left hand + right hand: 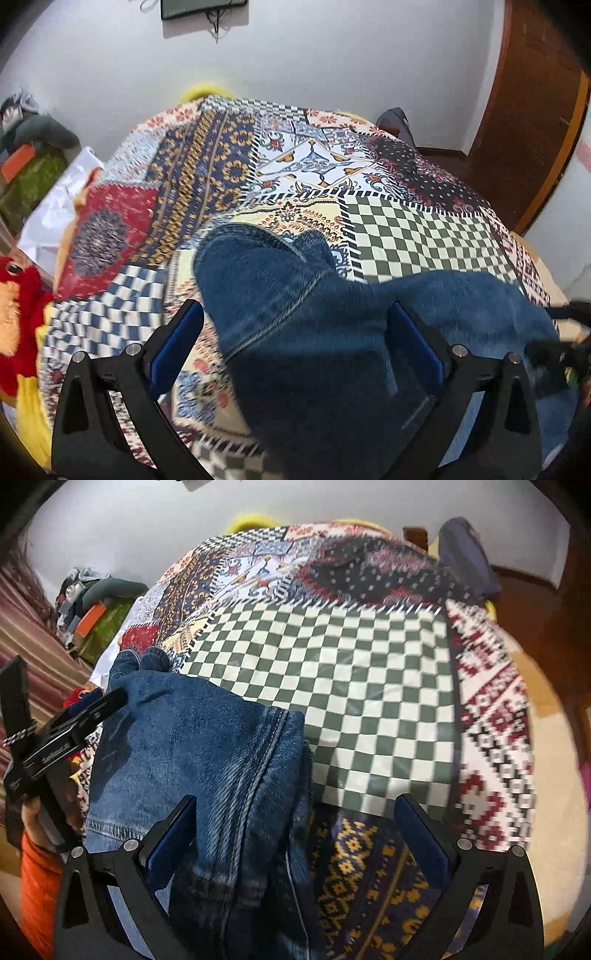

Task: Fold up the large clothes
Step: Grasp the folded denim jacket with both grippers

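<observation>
A pair of blue jeans (325,332) lies bunched on a patchwork bedspread (424,240). My left gripper (295,325) is open, its blue-padded fingers (177,347) spread on either side of the denim, close above it. In the right wrist view the jeans (207,760) lie at the lower left, with a hem and side seam showing. My right gripper (295,819) is open too, over the jeans' right edge and the bedspread (332,683). The left gripper also shows in the right wrist view (74,720), at the jeans' left edge.
A red and yellow plush toy (14,317) sits at the bed's left edge, by a white bag (55,206). A cluttered green surface (29,173) stands by the wall. A brown wooden door (532,110) is at the right. A dark item (465,557) lies at the bed's far corner.
</observation>
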`<state>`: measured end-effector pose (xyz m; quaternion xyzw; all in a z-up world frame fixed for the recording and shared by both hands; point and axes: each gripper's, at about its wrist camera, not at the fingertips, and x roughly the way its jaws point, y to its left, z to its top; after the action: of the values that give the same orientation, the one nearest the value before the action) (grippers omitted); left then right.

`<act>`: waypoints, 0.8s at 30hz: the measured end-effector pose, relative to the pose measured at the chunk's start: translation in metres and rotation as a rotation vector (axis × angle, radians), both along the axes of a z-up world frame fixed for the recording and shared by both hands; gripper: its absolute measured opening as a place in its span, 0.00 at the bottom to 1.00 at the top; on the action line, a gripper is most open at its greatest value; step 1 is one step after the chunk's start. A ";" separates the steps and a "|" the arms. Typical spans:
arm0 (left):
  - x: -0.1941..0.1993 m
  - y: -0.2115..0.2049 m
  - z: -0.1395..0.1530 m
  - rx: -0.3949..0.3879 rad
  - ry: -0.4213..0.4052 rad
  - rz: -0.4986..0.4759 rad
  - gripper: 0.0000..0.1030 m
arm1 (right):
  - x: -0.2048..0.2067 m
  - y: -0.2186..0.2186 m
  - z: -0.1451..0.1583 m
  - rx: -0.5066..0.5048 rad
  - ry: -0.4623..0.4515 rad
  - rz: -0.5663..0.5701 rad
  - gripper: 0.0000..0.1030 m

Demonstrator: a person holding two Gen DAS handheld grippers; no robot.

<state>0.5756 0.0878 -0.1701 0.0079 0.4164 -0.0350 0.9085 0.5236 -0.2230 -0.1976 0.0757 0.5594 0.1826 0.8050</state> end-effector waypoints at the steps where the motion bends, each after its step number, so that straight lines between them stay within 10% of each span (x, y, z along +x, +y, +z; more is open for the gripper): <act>1: -0.007 0.000 0.004 0.019 -0.008 0.000 0.99 | -0.003 0.001 0.007 -0.023 -0.019 0.004 1.00; 13: -0.091 0.016 0.033 -0.096 0.007 -0.059 0.99 | -0.048 0.002 0.056 -0.012 -0.114 0.090 1.00; 24: -0.110 0.028 -0.037 -0.348 0.223 -0.032 0.99 | -0.035 -0.013 -0.036 0.230 0.254 0.094 1.00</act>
<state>0.4655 0.1155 -0.2066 -0.1463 0.5019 -0.1214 0.8438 0.4886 -0.2357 -0.2341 0.1633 0.6350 0.2718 0.7045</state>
